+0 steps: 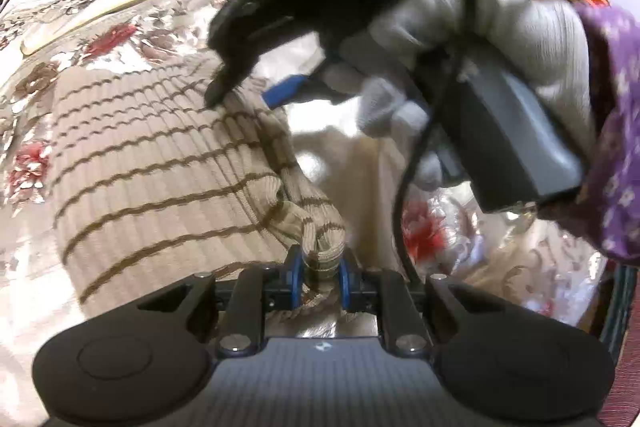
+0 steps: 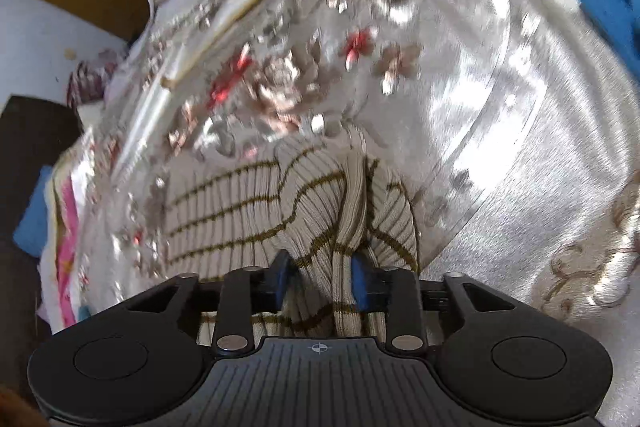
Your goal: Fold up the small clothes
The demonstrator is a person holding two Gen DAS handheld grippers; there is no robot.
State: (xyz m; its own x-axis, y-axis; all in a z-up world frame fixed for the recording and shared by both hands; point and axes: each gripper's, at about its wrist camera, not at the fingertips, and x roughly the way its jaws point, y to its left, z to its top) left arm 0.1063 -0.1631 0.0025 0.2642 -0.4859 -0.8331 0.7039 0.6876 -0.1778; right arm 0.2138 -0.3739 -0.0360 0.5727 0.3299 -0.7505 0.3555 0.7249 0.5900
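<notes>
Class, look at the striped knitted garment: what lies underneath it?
The striped knitted garment rests on a shiny floral bedcover, visible all around it. Whatever lies directly beneath the garment is covered and cannot be seen.

Left hand-held gripper (image 1: pixel 320 273) angled steeply downward, blue pads nearly together, clamped on a bunched fold of striped knit garment (image 1: pixel 160 163). Right hand-held gripper (image 2: pixel 320 277) likewise tilted downward, blue pads set wider, a thick ridge of the same garment between them and pressed from both sides. Seen from the left wrist: right hand (image 1: pixel 480 39) in a white glove, wrapped around the dark handle, purple patterned sleeve (image 1: pixel 616 131) behind the wrist.
</notes>
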